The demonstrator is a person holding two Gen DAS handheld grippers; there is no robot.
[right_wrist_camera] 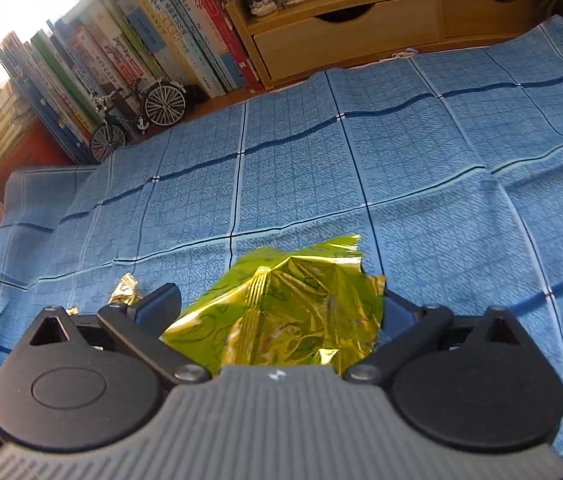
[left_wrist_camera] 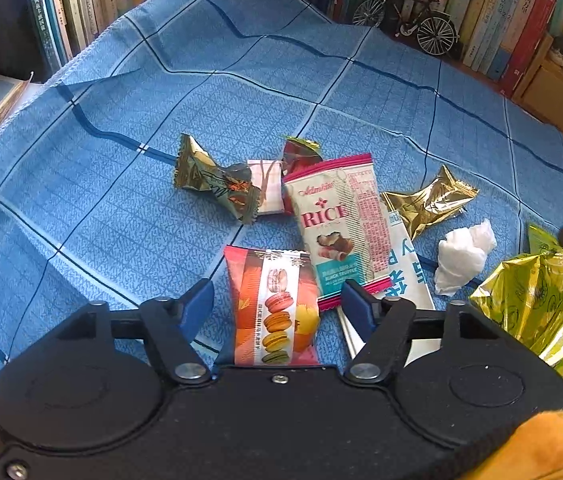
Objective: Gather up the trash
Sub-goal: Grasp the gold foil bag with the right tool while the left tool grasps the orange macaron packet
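Note:
Several wrappers lie on a blue checked cloth (left_wrist_camera: 121, 168). My left gripper (left_wrist_camera: 277, 302) is open, its blue fingers on either side of a red macaron packet (left_wrist_camera: 277, 312). Just beyond lie a pink-edged RICE wrapper (left_wrist_camera: 337, 232), a white and blue packet (left_wrist_camera: 405, 264), a gold foil wrapper (left_wrist_camera: 429, 200), a crumpled white tissue (left_wrist_camera: 461, 260), an olive-gold candy wrapper (left_wrist_camera: 209, 180), a small pink-striped wrapper (left_wrist_camera: 269, 188) and a red one (left_wrist_camera: 297, 152). My right gripper (right_wrist_camera: 277, 304) is wide open around a crumpled yellow-green foil bag (right_wrist_camera: 281, 312), which also shows at the right edge (left_wrist_camera: 533, 300).
Rows of books (left_wrist_camera: 81, 4) line the far and left edges of the cloth. A model bicycle (left_wrist_camera: 405, 20) stands at the back, and a wooden drawer unit (right_wrist_camera: 345, 36) sits beyond the right side. An orange sleeve (left_wrist_camera: 541, 440) shows at the bottom right.

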